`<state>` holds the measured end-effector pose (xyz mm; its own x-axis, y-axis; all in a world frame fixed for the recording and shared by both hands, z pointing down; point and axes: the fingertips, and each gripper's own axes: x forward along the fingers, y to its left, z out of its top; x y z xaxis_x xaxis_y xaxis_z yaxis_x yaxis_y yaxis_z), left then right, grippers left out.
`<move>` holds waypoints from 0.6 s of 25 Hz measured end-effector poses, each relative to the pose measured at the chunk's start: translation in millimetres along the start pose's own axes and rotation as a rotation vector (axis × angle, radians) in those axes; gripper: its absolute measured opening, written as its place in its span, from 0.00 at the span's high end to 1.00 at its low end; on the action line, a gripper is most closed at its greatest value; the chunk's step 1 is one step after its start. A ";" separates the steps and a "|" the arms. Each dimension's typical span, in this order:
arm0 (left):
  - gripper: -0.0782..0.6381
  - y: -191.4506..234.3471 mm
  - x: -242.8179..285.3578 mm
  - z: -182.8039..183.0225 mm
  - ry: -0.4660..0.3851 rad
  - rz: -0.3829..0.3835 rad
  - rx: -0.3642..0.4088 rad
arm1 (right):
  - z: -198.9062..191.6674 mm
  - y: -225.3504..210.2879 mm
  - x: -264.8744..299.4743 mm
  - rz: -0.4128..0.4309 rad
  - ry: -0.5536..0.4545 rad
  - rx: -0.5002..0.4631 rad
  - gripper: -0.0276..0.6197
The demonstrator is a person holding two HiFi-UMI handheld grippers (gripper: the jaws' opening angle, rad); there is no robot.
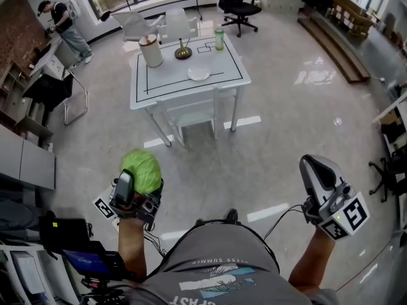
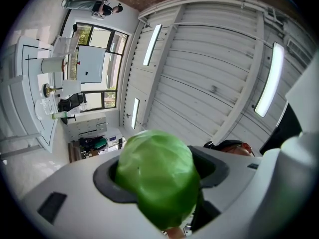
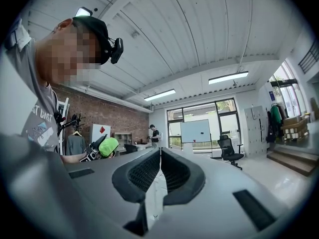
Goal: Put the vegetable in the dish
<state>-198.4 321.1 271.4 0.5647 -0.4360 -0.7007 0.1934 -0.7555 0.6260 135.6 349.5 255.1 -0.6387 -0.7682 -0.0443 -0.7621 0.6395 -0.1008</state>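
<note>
While the left gripper (image 1: 140,189) clamps a cabbage (image 1: 141,167) | right gripper (image 3: 158,168) closed, empty | apparent dish (image 1: 198,74) on worktop (image 1: 159,88), well apart

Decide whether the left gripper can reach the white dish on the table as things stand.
Probably not yet: the left gripper, holding the cabbage, is a stretch of floor short of the table bearing the dish.
</note>
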 end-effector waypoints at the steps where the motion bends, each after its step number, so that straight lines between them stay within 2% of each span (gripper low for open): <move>1: 0.46 2.1 3.4 -2.8 -0.001 0.003 0.005 | -0.2 -6.6 -0.3 0.008 0.001 -0.006 0.94; 7: 0.46 42.5 18.5 -24.0 -0.016 0.022 0.040 | -18.9 -59.5 5.3 0.060 -0.019 0.011 0.94; 15: 0.46 46.4 38.3 -21.2 -0.053 0.033 0.022 | -9.5 -80.8 14.1 0.087 -0.001 0.027 0.94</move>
<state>-150.7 279.7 280.8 0.5274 -0.4853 -0.6974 0.1574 -0.7508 0.6415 187.1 287.3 272.1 -0.7021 -0.7099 -0.0552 -0.7009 0.7026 -0.1228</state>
